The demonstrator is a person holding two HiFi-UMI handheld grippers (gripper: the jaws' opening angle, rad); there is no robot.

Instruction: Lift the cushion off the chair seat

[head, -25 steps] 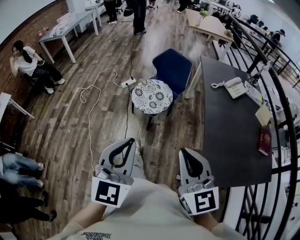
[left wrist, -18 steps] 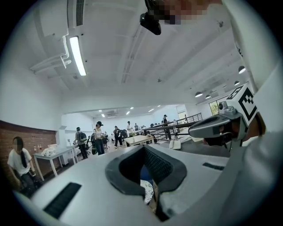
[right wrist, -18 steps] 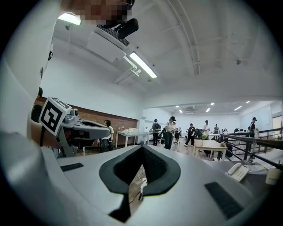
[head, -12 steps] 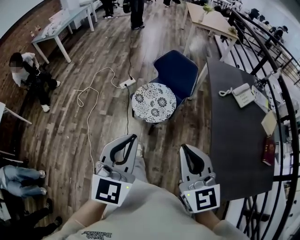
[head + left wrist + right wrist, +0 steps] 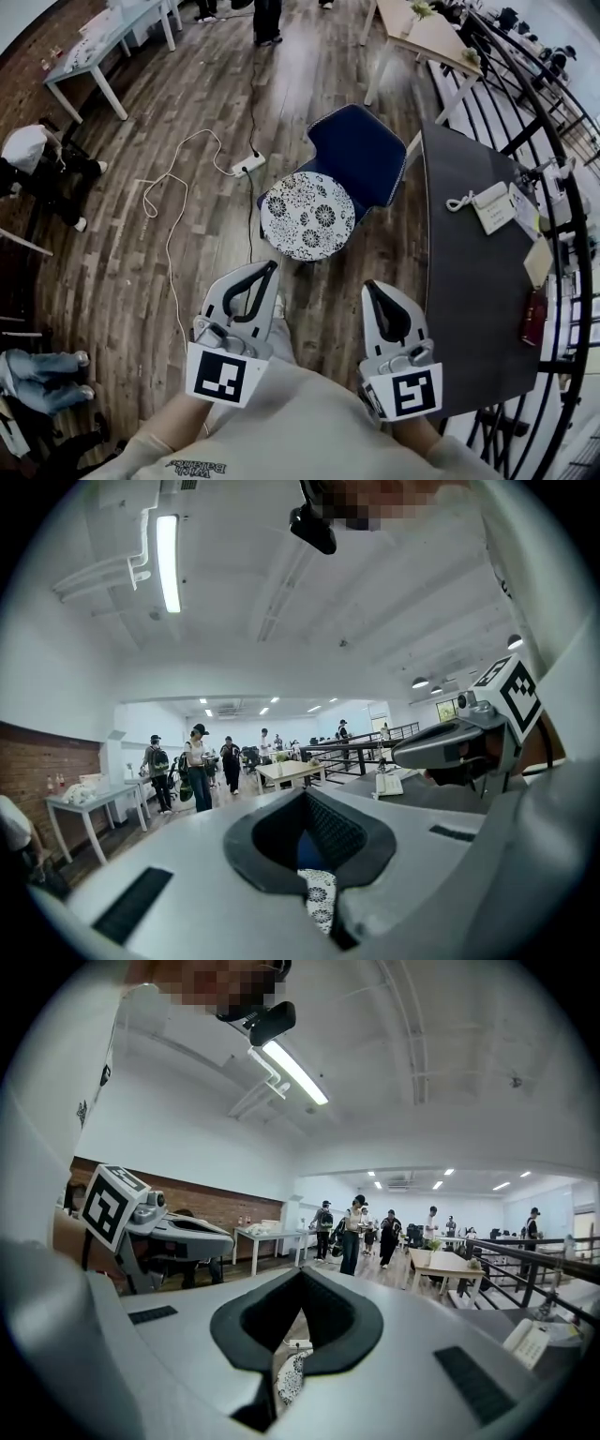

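Note:
A round white cushion (image 5: 307, 215) with a black flower print lies on the seat of a dark blue chair (image 5: 356, 150), a short way ahead of me on the wooden floor. My left gripper (image 5: 268, 268) and right gripper (image 5: 372, 286) are held side by side near my body. Both are shut and empty, pointing toward the chair and well short of it. In the left gripper view a strip of the cushion (image 5: 319, 897) shows through the gap in the pads. The right gripper view shows the cushion (image 5: 291, 1377) the same way.
A long dark table (image 5: 469, 281) runs along the right, bearing a phone (image 5: 492, 206) and a red book (image 5: 532, 319), with a railing beyond it. A power strip (image 5: 246, 166) and its white cable (image 5: 169, 206) lie on the floor left of the chair. People sit and stand at the left and far end.
The chair and cushion have drawn nearer and lower in the head view as I walked toward them. Both grippers kept their pose and stayed shut.

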